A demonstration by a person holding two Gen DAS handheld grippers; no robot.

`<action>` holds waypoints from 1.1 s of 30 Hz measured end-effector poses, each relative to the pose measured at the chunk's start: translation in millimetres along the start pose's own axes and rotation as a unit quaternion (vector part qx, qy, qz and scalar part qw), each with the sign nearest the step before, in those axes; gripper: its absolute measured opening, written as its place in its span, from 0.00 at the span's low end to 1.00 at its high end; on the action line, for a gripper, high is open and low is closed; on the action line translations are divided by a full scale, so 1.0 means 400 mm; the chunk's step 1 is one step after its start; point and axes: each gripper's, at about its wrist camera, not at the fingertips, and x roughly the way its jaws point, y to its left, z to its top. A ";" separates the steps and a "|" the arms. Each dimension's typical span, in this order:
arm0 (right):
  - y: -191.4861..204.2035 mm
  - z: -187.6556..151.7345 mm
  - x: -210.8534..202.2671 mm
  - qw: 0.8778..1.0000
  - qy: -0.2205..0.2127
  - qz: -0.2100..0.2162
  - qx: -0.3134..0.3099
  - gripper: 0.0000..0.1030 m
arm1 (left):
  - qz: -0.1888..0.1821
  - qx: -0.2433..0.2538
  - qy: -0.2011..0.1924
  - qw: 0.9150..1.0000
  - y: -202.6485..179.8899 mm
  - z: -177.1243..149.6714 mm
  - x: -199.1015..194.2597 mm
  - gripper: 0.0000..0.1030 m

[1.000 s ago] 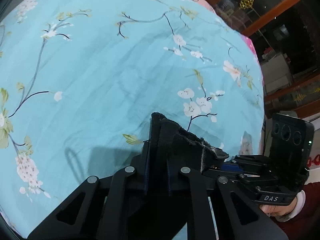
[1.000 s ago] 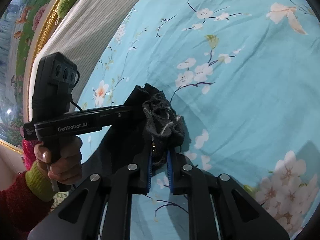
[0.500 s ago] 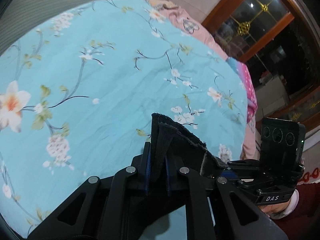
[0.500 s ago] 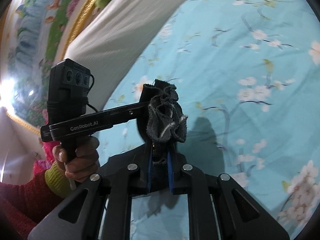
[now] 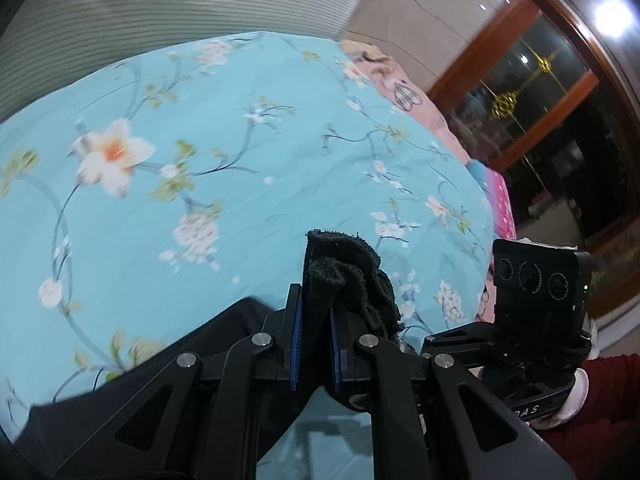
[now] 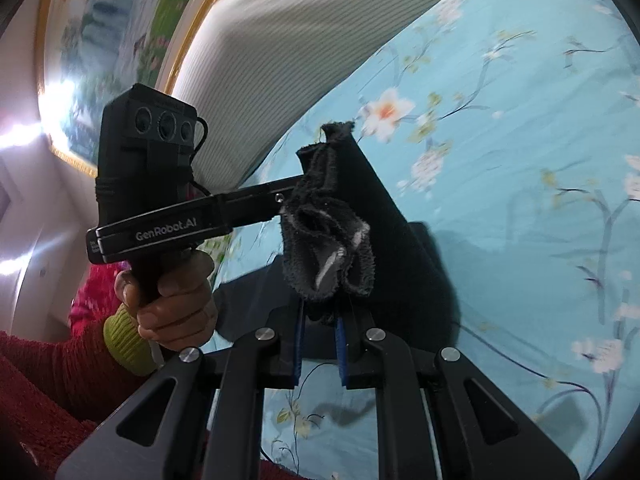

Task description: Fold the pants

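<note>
The black pants (image 5: 352, 280) are held up over the light-blue flowered bedspread (image 5: 200, 184). My left gripper (image 5: 315, 320) is shut on a bunched, frayed edge of the pants. My right gripper (image 6: 320, 320) is shut on another bunched edge of the pants (image 6: 328, 236), with black cloth hanging down behind it. The two grippers are close together. The right gripper shows in the left wrist view (image 5: 532, 320), and the left gripper shows in the right wrist view (image 6: 168, 200). More black cloth (image 5: 120, 384) lies low on the bed.
A white ribbed headboard (image 6: 288, 48) rises behind the bed, with a gold-framed painting (image 6: 120, 20) above it. Pink bedding (image 5: 400, 88) lies at the far edge. A wooden-framed dark window (image 5: 540, 80) stands beyond the bed.
Both grippers have lifted the pants edges and tilted upward, so the headboard, the painting and the window have come into view. Both stay shut on the cloth.
</note>
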 end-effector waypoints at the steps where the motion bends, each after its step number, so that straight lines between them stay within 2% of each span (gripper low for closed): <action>1: 0.005 0.001 0.018 1.000 0.010 0.004 -0.006 0.14 | 0.003 -0.009 -0.004 1.000 0.016 -0.012 -0.011 0.10; 12: 0.039 0.001 0.214 0.992 0.112 0.018 -0.058 0.14 | 0.032 -0.106 -0.026 0.993 0.190 -0.148 -0.066 0.06; 20: 0.034 -0.025 0.321 0.983 0.166 -0.008 -0.081 0.16 | 0.046 -0.167 -0.021 0.985 0.269 -0.238 -0.049 0.06; 26: 0.036 -0.042 0.367 0.975 0.200 -0.032 -0.092 0.19 | 0.053 -0.191 -0.017 0.980 0.291 -0.287 -0.046 0.07; 29: 0.038 -0.045 0.380 0.973 0.208 -0.035 -0.095 0.26 | 0.049 -0.215 -0.021 0.975 0.303 -0.302 -0.051 0.09; 31: 0.046 -0.047 0.393 0.971 0.213 -0.032 -0.099 0.38 | 0.047 -0.234 -0.030 0.971 0.313 -0.317 -0.061 0.09; 33: 0.063 -0.052 0.397 0.969 0.217 -0.035 -0.113 0.42 | 0.047 -0.247 -0.036 0.967 0.319 -0.327 -0.068 0.11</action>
